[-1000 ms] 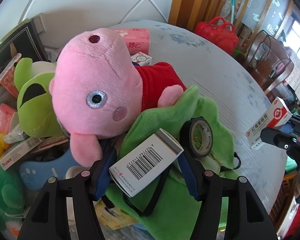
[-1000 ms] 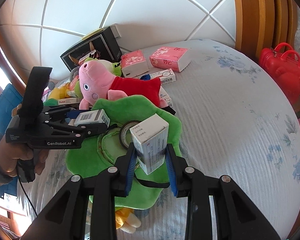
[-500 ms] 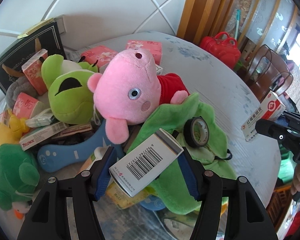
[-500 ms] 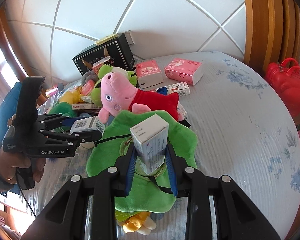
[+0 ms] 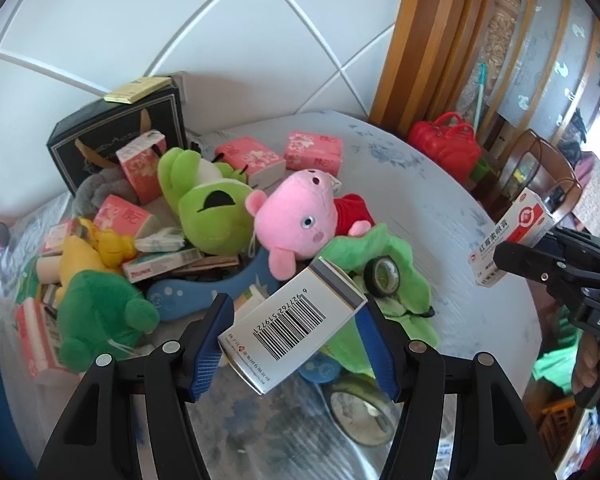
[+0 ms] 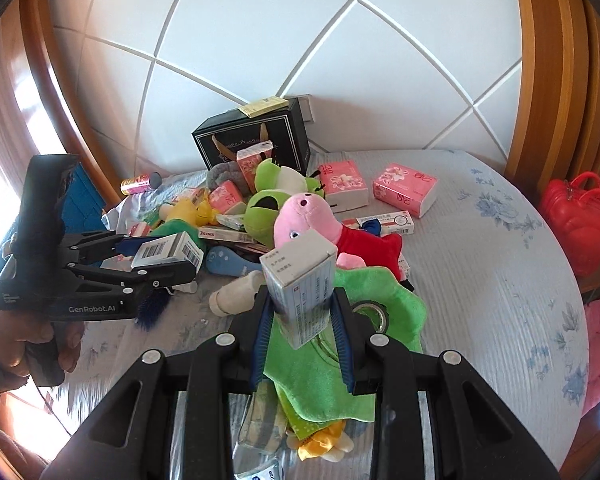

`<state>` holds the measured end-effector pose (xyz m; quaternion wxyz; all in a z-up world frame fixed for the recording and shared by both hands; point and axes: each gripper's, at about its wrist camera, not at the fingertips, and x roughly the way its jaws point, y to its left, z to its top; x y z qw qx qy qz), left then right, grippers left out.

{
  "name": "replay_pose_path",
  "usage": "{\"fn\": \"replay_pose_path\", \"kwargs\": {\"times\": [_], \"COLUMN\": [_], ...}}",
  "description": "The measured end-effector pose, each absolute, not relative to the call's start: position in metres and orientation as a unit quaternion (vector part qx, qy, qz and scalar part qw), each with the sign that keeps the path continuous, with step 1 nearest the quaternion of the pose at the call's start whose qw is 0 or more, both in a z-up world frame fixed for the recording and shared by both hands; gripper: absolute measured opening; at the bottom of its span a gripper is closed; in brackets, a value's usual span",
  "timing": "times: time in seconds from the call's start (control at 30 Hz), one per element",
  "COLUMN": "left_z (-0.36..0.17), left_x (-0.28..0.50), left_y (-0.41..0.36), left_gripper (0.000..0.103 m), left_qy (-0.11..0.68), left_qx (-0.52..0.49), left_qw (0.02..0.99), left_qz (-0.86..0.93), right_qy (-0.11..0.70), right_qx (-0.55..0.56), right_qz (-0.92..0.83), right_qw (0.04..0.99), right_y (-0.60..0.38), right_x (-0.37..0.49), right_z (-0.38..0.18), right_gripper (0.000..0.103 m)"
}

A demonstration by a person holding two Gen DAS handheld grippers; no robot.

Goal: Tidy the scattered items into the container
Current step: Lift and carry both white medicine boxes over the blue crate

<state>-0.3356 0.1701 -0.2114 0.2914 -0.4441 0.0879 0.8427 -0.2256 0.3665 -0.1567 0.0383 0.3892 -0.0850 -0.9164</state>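
A barcoded box (image 5: 292, 326) is clamped tilted between the blue pads of the left hand-held gripper (image 5: 296, 344), held above the clutter on the bed (image 6: 500, 280). A second medicine box (image 6: 302, 280) is gripped upright by the right hand-held gripper (image 6: 302, 340), over a green cloth (image 6: 376, 292) with a black tape roll (image 6: 370, 314) on it. A pink pig plush (image 5: 296, 220), green frog plush (image 5: 212, 208), dark green plush (image 5: 100, 312) and pink tissue packs (image 5: 314, 156) are piled near a black gift box (image 5: 116, 148) at the wall. The container cannot be identified.
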Motion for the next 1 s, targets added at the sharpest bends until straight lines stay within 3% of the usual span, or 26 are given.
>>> {"fn": "replay_pose_path", "kwargs": {"times": [0.5, 1.0], "left_z": [-0.101, -0.036], "left_x": [-0.283, -0.260], "left_y": [0.091, -0.028], "left_gripper": [0.062, 0.062], "left_qy": [0.070, 0.022], "left_qx": [-0.369, -0.314], "left_qw": [0.254, 0.217], "left_qz": [0.891, 0.924], "right_qy": [-0.059, -0.015], "right_qx": [0.367, 0.318], "right_qz": [-0.927, -0.943], "right_qw": [0.045, 0.099], "right_y": [0.297, 0.189], "right_x": [-0.222, -0.236], "right_z": [-0.077, -0.011], "right_gripper": [0.028, 0.028]}}
